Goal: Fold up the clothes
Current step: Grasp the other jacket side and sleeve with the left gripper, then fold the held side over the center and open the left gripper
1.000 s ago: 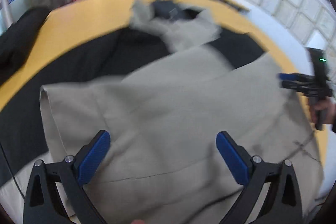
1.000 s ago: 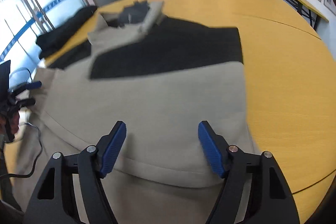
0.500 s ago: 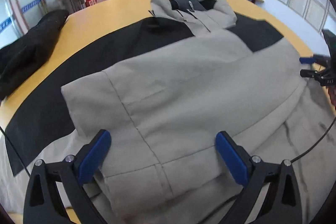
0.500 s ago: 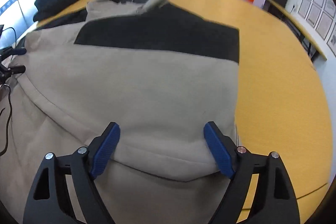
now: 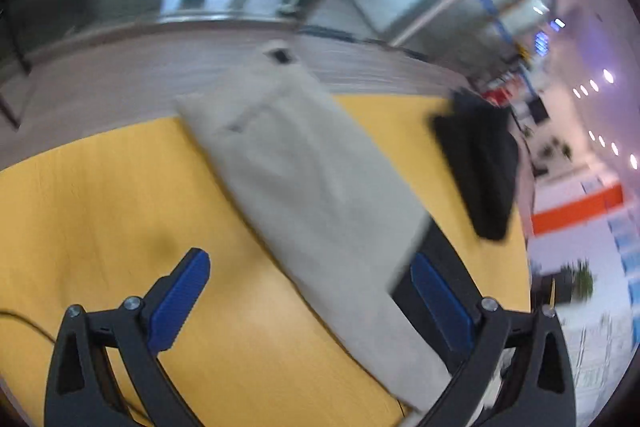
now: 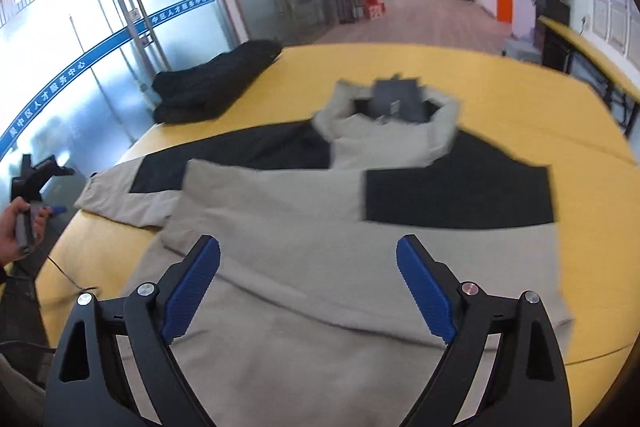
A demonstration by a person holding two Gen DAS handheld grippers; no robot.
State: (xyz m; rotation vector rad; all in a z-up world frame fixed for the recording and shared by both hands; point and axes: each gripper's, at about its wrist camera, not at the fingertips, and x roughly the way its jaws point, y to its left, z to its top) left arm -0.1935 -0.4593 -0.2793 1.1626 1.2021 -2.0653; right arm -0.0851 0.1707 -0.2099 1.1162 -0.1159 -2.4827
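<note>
Left gripper swung off jacket body onto sleeve; jaws apart.

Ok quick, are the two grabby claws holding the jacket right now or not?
Left gripper: open, holding nothing, over the beige sleeve.
Right gripper: open, holding nothing, above the jacket.
</note>
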